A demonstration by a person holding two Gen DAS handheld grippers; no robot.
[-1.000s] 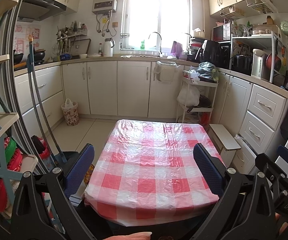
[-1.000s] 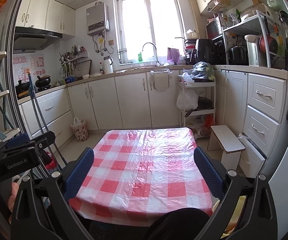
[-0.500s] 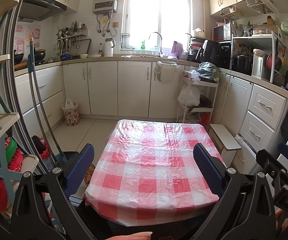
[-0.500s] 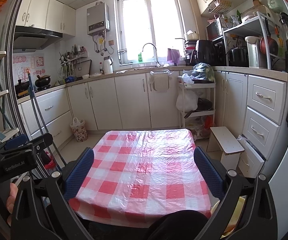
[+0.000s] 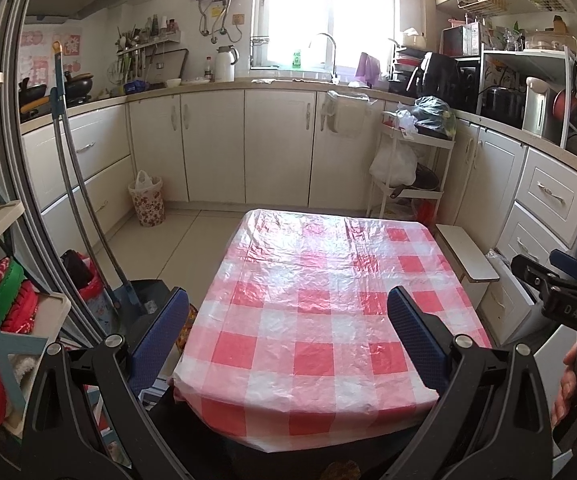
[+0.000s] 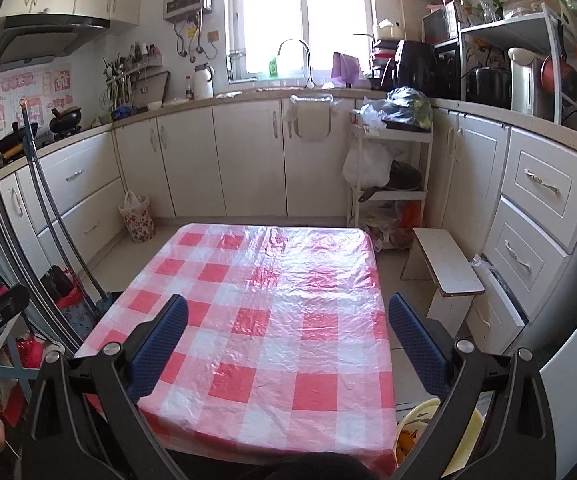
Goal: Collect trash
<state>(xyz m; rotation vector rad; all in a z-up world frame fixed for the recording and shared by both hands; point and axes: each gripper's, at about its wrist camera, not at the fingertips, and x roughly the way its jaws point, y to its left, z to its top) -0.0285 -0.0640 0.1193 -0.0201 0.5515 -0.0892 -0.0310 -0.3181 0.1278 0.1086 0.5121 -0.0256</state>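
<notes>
Both grippers, left [image 5: 287, 322] & right [image 6: 287, 324], gape empty over checked tablecloth [image 5: 320, 300], scanning; no trash visible, maybe.

Down on the tiled floor [image 5: 168, 248] stands a small round waste basket [image 5: 147, 205] with a flower-print skin of reds and browns on cream. It sits upright, lined with a white plastic bag whose handles poke up above the rim, and what is inside can't be made out. It is tucked close against the lower cabinets [image 5: 156, 148] at the left corner, well apart from the checked table [image 5: 328, 300]. A second bin [image 5: 344, 116] is pale and boxy. It hangs hooked over a cabinet door [image 5: 340, 172] below the sink, with clear liner draped at its edges.
</notes>
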